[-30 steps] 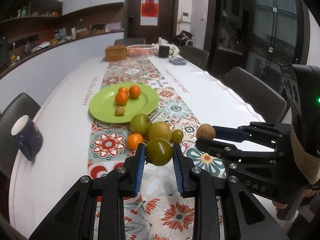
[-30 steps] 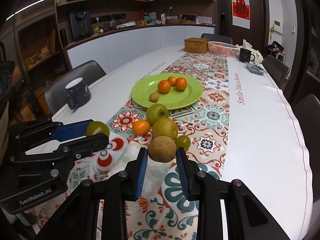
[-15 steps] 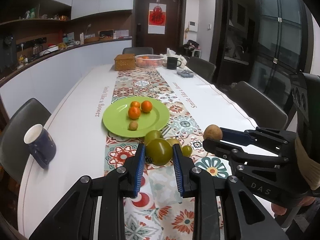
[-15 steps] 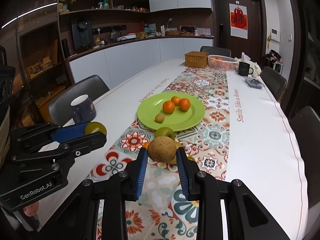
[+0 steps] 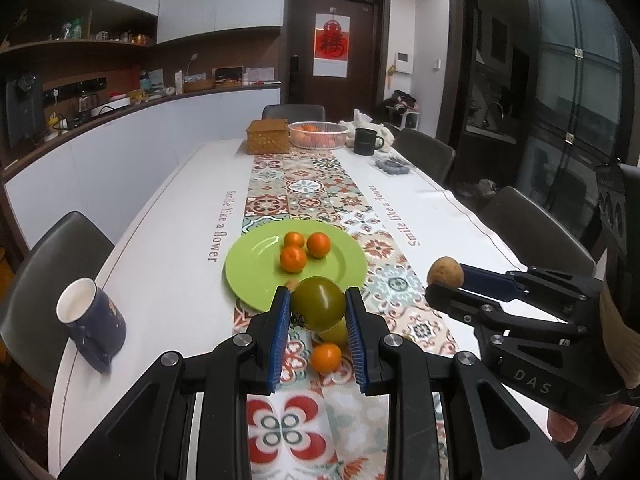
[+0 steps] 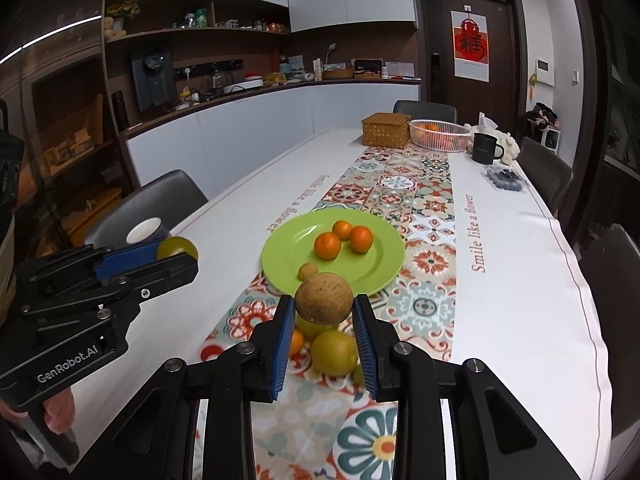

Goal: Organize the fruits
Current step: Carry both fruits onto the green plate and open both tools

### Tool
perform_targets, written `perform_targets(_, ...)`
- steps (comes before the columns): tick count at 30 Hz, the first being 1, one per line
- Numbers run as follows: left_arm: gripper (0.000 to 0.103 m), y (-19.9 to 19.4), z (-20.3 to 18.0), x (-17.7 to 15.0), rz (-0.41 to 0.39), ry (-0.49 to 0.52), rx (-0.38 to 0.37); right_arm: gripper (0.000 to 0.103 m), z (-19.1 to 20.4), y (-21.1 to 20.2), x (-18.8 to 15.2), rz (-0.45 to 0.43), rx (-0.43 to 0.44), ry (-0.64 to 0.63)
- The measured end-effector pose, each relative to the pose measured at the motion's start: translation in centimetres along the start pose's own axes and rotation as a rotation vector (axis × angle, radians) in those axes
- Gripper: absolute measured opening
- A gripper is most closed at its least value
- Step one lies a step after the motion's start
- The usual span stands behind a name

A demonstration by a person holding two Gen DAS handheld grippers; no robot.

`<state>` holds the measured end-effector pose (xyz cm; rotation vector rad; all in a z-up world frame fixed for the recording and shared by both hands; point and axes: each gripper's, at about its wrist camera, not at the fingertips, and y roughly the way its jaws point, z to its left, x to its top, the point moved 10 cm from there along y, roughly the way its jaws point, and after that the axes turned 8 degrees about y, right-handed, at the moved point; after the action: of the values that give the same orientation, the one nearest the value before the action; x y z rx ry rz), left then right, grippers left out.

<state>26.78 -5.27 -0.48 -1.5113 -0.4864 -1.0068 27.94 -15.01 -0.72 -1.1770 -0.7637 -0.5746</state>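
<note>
My left gripper [image 5: 318,306] is shut on a dark green tomato [image 5: 318,304], held above the table just short of the green plate [image 5: 256,264]. My right gripper [image 6: 324,306] is shut on a round brown fruit [image 6: 324,298], also raised before the plate [image 6: 288,252]. Three oranges [image 6: 344,238] and a small brown fruit [image 6: 308,270] lie on the plate. Below the grippers on the patterned runner rest a yellow-green fruit [image 6: 334,352], an orange [image 5: 326,357] and a green apple [image 6: 310,328], partly hidden. Each gripper shows in the other's view: the right one [image 5: 444,276], the left one [image 6: 178,252].
A dark blue mug [image 5: 92,324] stands at the table's left edge. At the far end are a wicker box [image 5: 267,136], a white basket of oranges [image 5: 318,134], a black mug [image 5: 366,141] and a blue tray [image 5: 392,166]. Chairs line both sides.
Both grippers have risen with their fruits and moved toward the plate. The loose fruits on the runner now sit lower in view, under the fingers.
</note>
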Motion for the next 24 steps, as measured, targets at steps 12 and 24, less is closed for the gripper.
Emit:
perform_targets(12,0.028,6.7,3.2,1.1,0.071,-0.028,0.012,0.031,-1.2,6.7,2.2,0.063,-0.014,0.014)
perform_targets(24,0.028,14.3,5.7,-0.5,0.191,-0.088,-0.017,0.031,-2.0,14.0,1.6,0.183,-0.004,0.018)
